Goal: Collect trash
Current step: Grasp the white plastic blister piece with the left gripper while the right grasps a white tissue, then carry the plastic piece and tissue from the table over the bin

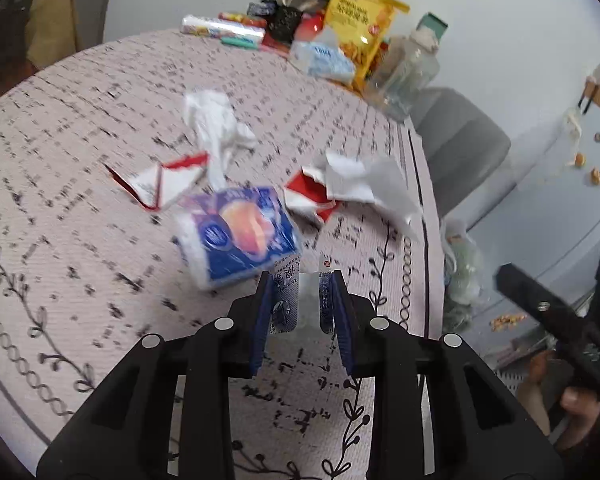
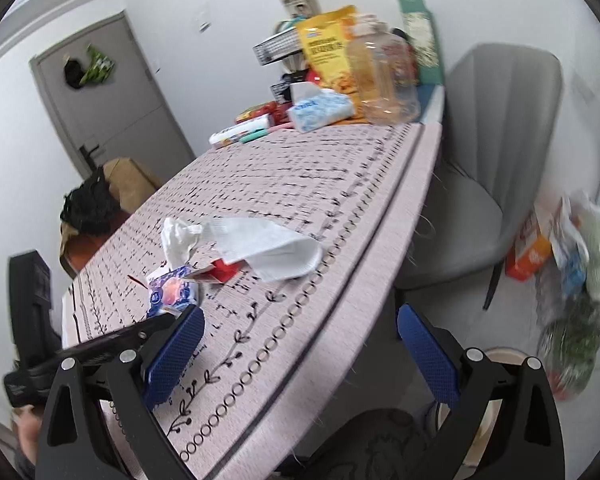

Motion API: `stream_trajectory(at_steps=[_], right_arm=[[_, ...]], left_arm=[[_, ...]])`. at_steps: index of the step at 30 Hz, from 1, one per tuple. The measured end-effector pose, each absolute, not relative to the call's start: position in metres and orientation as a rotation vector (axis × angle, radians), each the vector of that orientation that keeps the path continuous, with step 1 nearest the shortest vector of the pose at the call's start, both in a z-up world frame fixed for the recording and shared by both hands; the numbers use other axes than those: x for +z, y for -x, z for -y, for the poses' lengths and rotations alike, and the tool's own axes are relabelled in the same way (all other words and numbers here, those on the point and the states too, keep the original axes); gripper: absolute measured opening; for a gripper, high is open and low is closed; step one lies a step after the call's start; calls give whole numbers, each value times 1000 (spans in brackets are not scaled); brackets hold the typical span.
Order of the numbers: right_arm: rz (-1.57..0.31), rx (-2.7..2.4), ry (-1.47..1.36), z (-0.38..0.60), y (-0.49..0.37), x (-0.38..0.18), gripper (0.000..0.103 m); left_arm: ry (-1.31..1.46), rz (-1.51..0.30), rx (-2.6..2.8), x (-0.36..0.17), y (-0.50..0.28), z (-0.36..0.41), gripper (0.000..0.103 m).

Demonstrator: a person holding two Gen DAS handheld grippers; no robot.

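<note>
The left gripper (image 1: pixel 308 280) has its 2 blue pads narrowed onto a small clear plastic wrapper (image 1: pixel 286 296) printed with blue text; the film lies against both pads, so it appears gripped, though blur makes the contact on the right pad hard to confirm. The gripper points down at the pink patterned tablecloth (image 1: pixel 80 200).

At 11 o'clock from its fingertips, just beside them, lies a blue tissue pack (image 1: pixel 236 236). Further out at 10 o'clock lies a torn red-and-white carton piece (image 1: pixel 160 184), with a crumpled white tissue (image 1: pixel 216 128) beyond it at 11 o'clock. At 1 o'clock a second red carton scrap (image 1: pixel 312 196) touches a flat white paper sheet (image 1: pixel 372 184) near the table edge.

The right gripper (image 2: pixel 300 340) has its fingers spread wide with nothing between them, positioned over the near edge of the table. At 3 o'clock from it, off the table, hangs a filled translucent trash bag (image 2: pixel 580 300), blurred. A grey chair (image 2: pixel 500 140) stands at 1 o'clock.
</note>
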State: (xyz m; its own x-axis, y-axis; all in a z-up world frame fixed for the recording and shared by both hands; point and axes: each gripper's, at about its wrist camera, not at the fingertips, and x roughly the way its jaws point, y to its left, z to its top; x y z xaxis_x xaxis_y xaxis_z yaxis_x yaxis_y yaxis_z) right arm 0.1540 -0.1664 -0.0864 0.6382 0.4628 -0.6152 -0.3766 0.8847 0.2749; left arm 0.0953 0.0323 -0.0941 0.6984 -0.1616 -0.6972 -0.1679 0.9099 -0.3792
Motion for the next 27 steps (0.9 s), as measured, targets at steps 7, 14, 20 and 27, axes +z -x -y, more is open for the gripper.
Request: stream_trajectory(at_steps=[7, 14, 20, 27], right_arm=[[-747, 480, 52, 121, -173, -81, 95], [-761, 417, 214, 86, -192, -95, 92], [-685, 324, 360, 69, -203, -100, 88], [-656, 318, 465, 55, -207, -108, 76]], left_arm=[[481, -734, 50, -76, -79, -60, 29], [517, -717, 88, -77, -68, -82, 29], [530, -705, 107, -77, -62, -91, 30], [540, -704, 109, -78, -62, -94, 30]])
